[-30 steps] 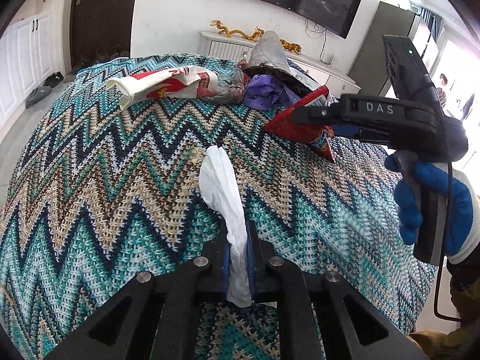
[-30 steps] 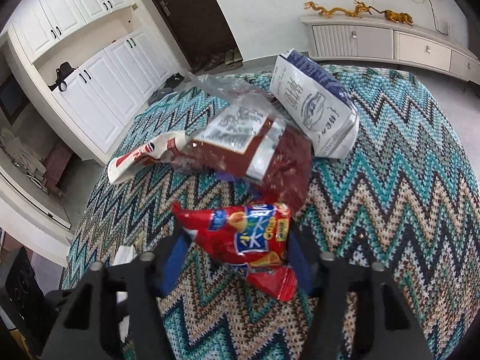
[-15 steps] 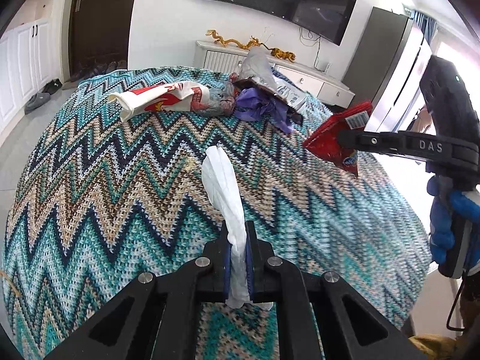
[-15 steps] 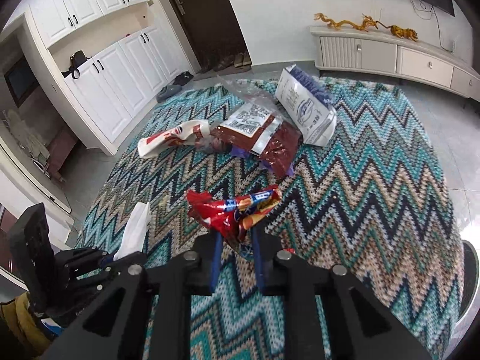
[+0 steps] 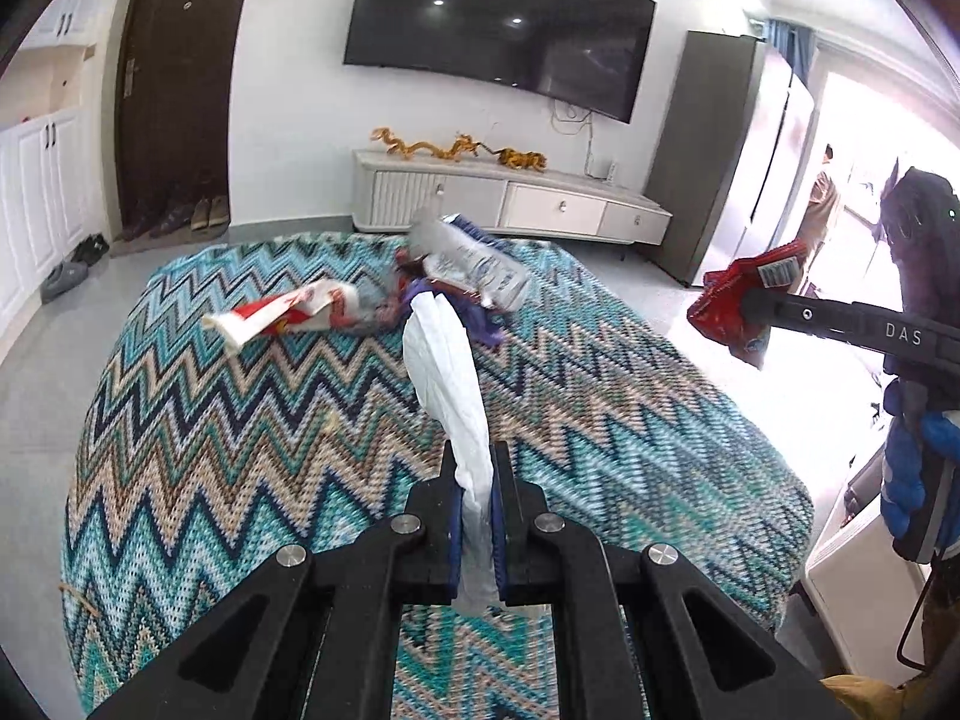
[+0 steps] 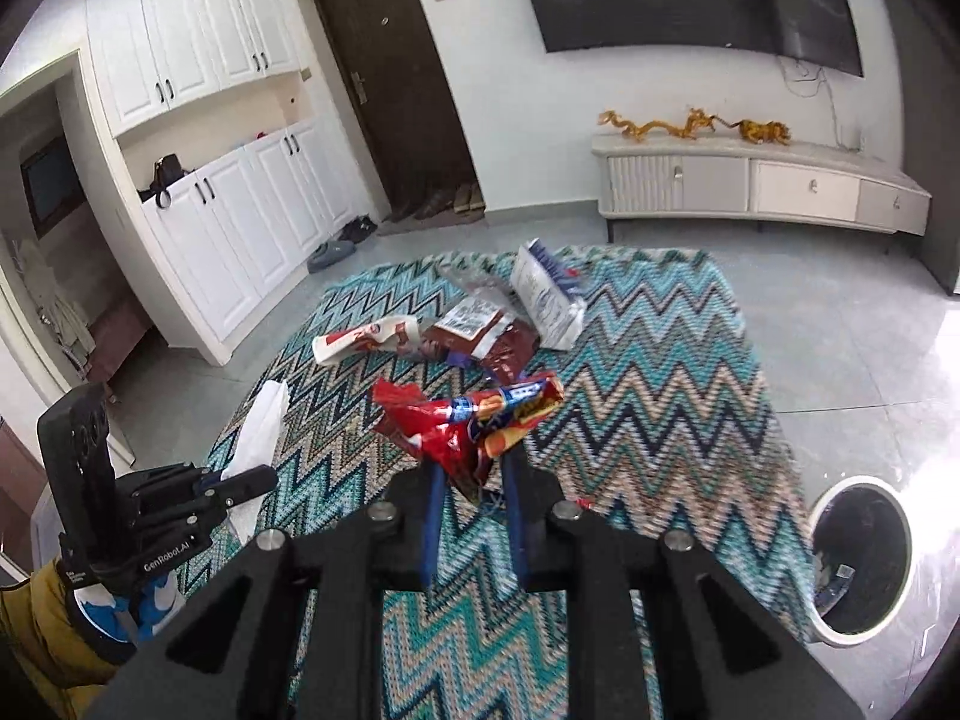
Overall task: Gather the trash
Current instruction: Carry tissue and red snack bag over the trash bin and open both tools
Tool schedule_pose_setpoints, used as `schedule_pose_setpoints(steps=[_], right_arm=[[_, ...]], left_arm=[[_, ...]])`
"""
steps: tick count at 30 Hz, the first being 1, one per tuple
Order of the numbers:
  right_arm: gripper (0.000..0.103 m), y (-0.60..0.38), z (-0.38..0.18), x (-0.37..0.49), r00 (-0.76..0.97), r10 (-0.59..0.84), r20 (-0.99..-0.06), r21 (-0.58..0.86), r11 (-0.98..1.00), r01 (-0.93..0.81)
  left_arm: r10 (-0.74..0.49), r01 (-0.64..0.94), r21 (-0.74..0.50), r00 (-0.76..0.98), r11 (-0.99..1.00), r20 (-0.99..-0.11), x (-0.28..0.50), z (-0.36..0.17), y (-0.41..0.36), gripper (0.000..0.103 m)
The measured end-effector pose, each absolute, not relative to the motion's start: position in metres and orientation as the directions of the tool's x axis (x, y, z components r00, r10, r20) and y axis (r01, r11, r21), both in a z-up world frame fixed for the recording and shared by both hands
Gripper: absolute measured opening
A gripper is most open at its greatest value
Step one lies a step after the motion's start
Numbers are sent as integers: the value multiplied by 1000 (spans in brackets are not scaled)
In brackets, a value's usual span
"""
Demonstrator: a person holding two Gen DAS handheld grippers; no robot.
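Note:
My left gripper (image 5: 477,468) is shut on a white tissue (image 5: 444,360) and holds it above the zigzag-patterned table cover (image 5: 240,450). My right gripper (image 6: 471,468) is shut on a red snack wrapper (image 6: 468,420), also lifted off the table; it shows in the left wrist view (image 5: 735,312) off the table's right side. More trash lies at the far end of the table: a red-and-white wrapper (image 6: 366,339), a brown bag (image 6: 486,333) and a white-and-blue bag (image 6: 546,294). The left gripper with the tissue (image 6: 258,438) shows at the left in the right wrist view.
A round bin (image 6: 861,549) with a white rim stands on the floor to the right of the table. A low TV cabinet (image 6: 756,180) runs along the far wall. White cupboards (image 6: 240,210) and a dark door are at the left.
Both grippers have risen and pulled back from the table. The right gripper closed on the red wrapper and lifted it off to the right. The tissue stays clamped in the left.

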State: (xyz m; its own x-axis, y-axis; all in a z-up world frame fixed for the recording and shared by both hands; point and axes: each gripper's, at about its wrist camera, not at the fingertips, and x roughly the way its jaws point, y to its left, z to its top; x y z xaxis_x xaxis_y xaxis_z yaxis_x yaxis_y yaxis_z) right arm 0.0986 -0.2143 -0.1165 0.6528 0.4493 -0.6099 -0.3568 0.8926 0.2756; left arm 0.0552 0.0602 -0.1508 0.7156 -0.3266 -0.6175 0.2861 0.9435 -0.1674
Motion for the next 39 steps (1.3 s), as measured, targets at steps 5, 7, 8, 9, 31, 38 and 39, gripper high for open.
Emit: schedule_pose_setpoints(steps=[5,7,8,9,31,38,39], right_arm=[[17,-255,-98,71,718,390,-576,262,921,-290],[17,-272,-92,63,742,365,-562,262,930,-259],[17,-280,-90,58,753,353,-555,261,934,-245],[17,-287,-87,53,763,340,-550,261,938,-230],[17,-465,-163,67,791,164,-589,381,920,93],[17,-539,-248,97,741,154,-654,476,844,245],[17,-548,-258,101,733,152,-663,481,837,262]], left_arm=[[-357,350,-134,719,927,-597,58,-128,35,8],[-375,374,-130,715,918,-590,60,-119,25,8],[-382,385,-128,713,914,-588,62,-115,19,8],[-391,398,-125,710,909,-585,64,-110,14,8],[-480,650,-29,531,759,-698,151,-103,-209,8],[-470,744,-23,397,668,-788,196,-156,-327,8],[-471,751,-34,378,660,-797,201,-165,-341,8]])
